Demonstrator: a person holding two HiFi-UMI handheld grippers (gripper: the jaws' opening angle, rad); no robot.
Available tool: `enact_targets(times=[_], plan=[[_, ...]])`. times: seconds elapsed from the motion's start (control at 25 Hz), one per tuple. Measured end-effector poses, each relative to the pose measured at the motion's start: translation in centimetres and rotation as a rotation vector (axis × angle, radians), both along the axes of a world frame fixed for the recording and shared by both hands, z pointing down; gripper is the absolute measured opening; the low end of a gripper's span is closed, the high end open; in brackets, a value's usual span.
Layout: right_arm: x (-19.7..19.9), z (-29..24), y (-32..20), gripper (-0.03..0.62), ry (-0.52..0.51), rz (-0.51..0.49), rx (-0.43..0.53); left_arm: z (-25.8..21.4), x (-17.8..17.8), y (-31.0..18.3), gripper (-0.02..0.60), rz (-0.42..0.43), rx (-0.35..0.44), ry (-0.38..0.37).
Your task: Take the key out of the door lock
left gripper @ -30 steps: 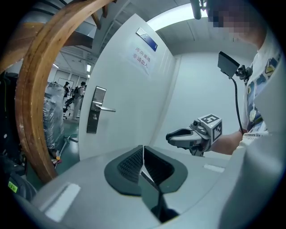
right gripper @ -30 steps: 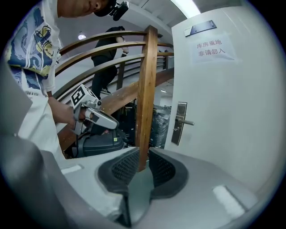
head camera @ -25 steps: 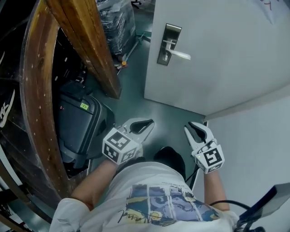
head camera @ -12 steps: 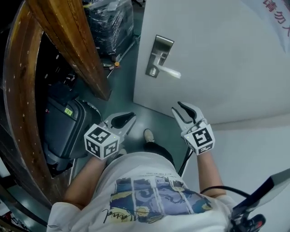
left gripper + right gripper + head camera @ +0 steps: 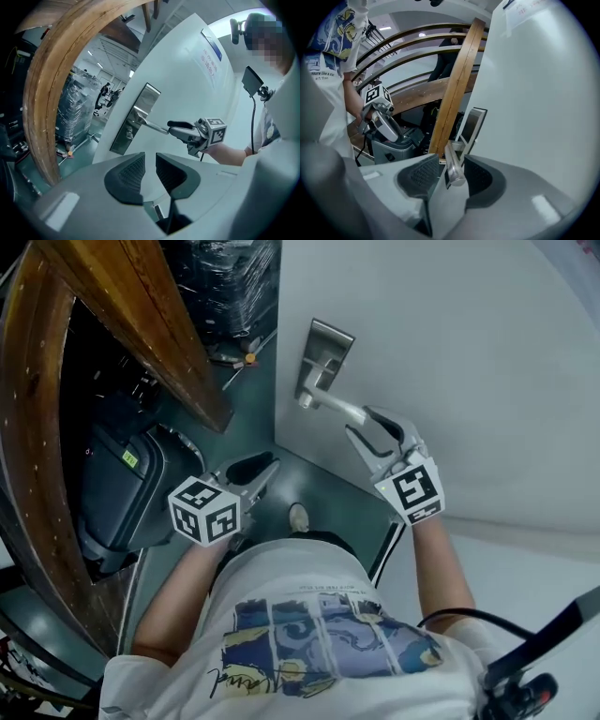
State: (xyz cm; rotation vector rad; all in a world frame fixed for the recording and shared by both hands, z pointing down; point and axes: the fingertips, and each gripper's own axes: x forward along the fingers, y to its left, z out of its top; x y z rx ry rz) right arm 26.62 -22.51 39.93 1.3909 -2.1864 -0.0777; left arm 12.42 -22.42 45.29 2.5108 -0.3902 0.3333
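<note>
A white door (image 5: 450, 352) carries a metal lock plate (image 5: 324, 354) with a lever handle (image 5: 339, 410). A small stub (image 5: 305, 400) sticks out low on the plate; whether it is the key is too small to tell. My right gripper (image 5: 366, 425) is at the lever's free end. Its jaws are opening, with the lever tip (image 5: 453, 169) in the gap between the pads and no firm press showing. My left gripper (image 5: 259, 468) hangs lower left, away from the door. Its jaws (image 5: 150, 171) are opening too, and nothing is between them.
A slanted brown wooden beam (image 5: 141, 324) and a curved wooden rail (image 5: 28, 427) stand to the left. A dark grey case (image 5: 122, 484) sits under them, and a wrapped pallet (image 5: 225, 277) is behind. The person's shoe (image 5: 298, 517) is on the green floor (image 5: 309, 474).
My right gripper has moved up to the door and now has the lever's end between its jaws. Both grippers' jaws stand wider. The left gripper has shifted only a little.
</note>
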Motion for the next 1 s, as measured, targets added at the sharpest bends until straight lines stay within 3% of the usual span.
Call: enact_targets(times=[0.52,0.76,1.0], plan=[[-1.6,2.6,-4.1,0.160,-0.059,-0.207,-0.050,2.5,3.1,-2.9,0.098,-0.166,-0.134,0.062],[-2.2,3.2,-4.8,0.137,-0.075,-0.224,-0.039,3.5,4.4,-4.3,0.101,-0.219,-0.206,0.112],[-2.3,3.1,-4.8,0.117,-0.105,-0.221,-0.037,4.5,5.7,-6.2,0.106,-0.284,-0.336,0.228]])
